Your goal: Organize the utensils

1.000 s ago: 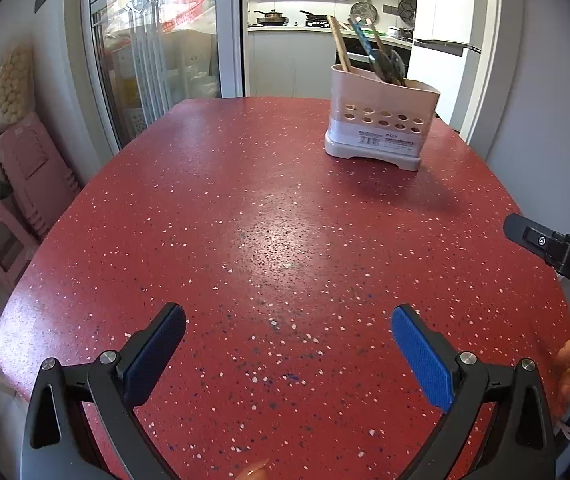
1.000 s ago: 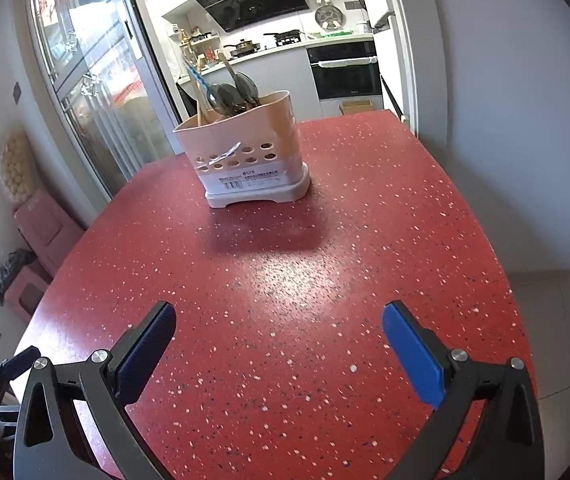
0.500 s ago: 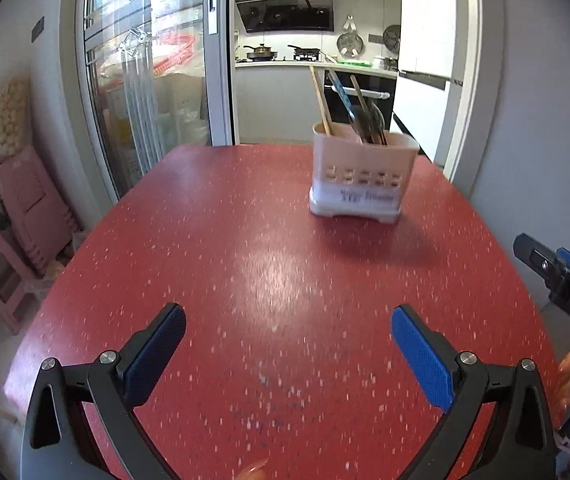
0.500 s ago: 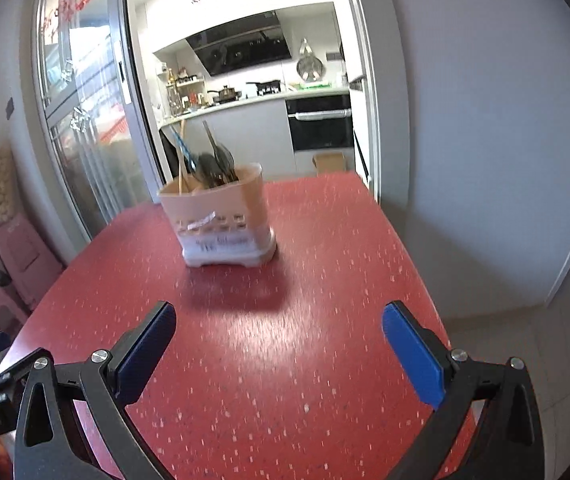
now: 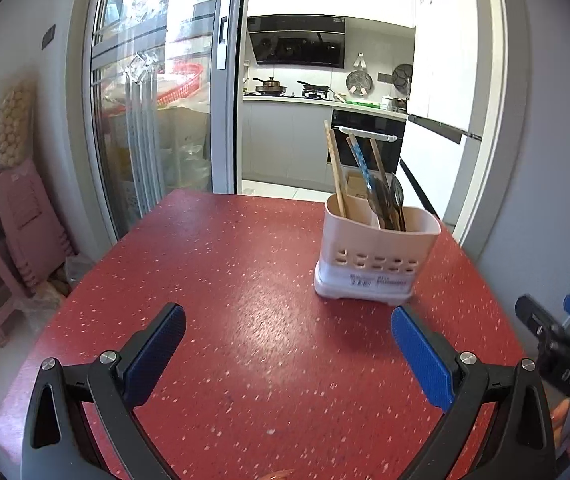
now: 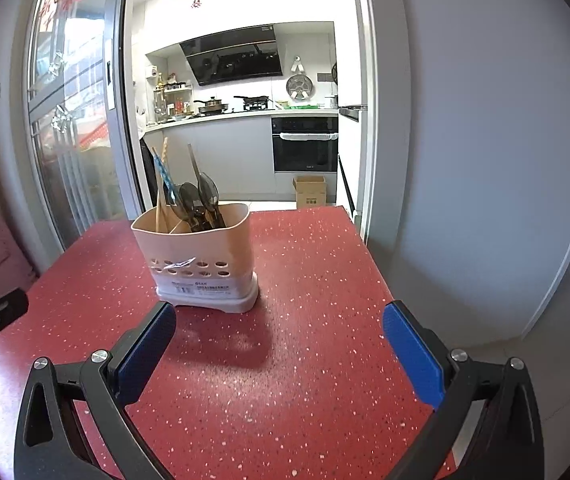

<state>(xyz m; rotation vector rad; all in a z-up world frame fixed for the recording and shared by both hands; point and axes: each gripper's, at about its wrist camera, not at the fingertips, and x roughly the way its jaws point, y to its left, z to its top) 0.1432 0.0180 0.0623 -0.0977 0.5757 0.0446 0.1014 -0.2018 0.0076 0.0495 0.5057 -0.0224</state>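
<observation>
Red speckled table [image 5: 245, 280] carries a pale plastic utensil holder [image 5: 377, 258] toward its far right side, with wooden chopsticks [image 5: 335, 168] in the left compartment and dark spoons [image 6: 199, 200] in the right. Near the front edge, the left gripper [image 5: 285, 350] and right gripper [image 6: 279, 346] both hover spread wide, holding nothing.

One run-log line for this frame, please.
left gripper: open, empty | right gripper: open, empty | utensil holder: upright on red table, chopsticks and spoons inside
</observation>
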